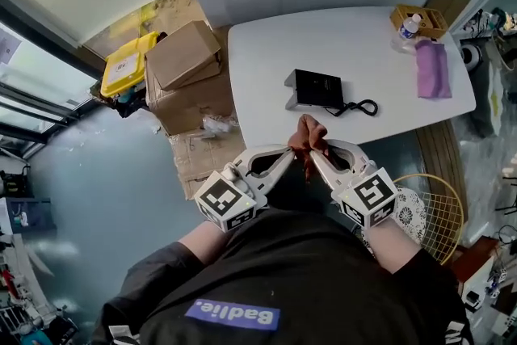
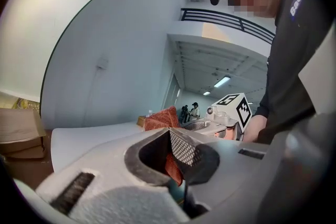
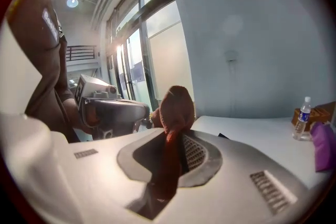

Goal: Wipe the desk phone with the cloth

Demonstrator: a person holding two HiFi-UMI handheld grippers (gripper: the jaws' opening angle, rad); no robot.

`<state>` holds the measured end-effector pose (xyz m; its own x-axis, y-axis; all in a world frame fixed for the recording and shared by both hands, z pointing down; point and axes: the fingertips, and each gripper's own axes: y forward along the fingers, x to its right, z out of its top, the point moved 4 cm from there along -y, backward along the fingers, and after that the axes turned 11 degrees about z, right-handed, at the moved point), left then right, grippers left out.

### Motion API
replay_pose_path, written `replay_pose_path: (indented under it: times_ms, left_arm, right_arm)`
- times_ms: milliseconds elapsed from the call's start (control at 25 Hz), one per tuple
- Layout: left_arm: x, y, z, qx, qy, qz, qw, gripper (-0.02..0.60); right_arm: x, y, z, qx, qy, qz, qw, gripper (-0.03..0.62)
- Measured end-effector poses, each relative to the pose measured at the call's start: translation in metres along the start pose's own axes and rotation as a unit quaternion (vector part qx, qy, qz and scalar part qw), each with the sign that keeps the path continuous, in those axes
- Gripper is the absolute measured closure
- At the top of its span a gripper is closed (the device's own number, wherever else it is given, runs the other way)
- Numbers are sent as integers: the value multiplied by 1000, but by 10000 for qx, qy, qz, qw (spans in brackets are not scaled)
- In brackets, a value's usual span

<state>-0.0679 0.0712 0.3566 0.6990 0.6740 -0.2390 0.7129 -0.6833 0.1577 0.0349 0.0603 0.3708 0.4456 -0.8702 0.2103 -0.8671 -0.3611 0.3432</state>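
A black desk phone (image 1: 315, 88) with a coiled cord lies near the front of the white table (image 1: 266, 52). Both grippers meet below the table's front edge, short of the phone, each pinching a rust-red cloth (image 1: 308, 140) bunched between them. My left gripper (image 1: 292, 154) is shut on the cloth (image 2: 160, 119), which sticks up past its jaws. My right gripper (image 1: 317, 157) is shut on the cloth (image 3: 176, 108) too, with a fold hanging back through the jaws. In the right gripper view the phone is only a dark sliver (image 3: 222, 136).
A purple cloth (image 1: 432, 69), a water bottle (image 1: 409, 27) and a small yellow tray (image 1: 418, 18) sit at the table's right end. Cardboard boxes (image 1: 184, 61) and a yellow crate (image 1: 128, 65) stand left of the table. A wire basket (image 1: 436, 216) stands at the right.
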Motion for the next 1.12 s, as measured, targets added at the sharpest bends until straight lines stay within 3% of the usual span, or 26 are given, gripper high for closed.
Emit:
replay_pose_path:
  times_ms: [240,440,1120]
  left_arm:
    - [-20,1,12,5,4,-351,9994,572]
    - [-32,16,12,-22,-13,-368,9993,572]
    - [-62,112,7,-224,-284,651,9972,572]
  right_arm:
    - [2,20,14,6,16,-243,9997,525]
    - [15,31,15,37,89,-204,9997,525]
    - [149,36,3,-62,128,503,9986,525]
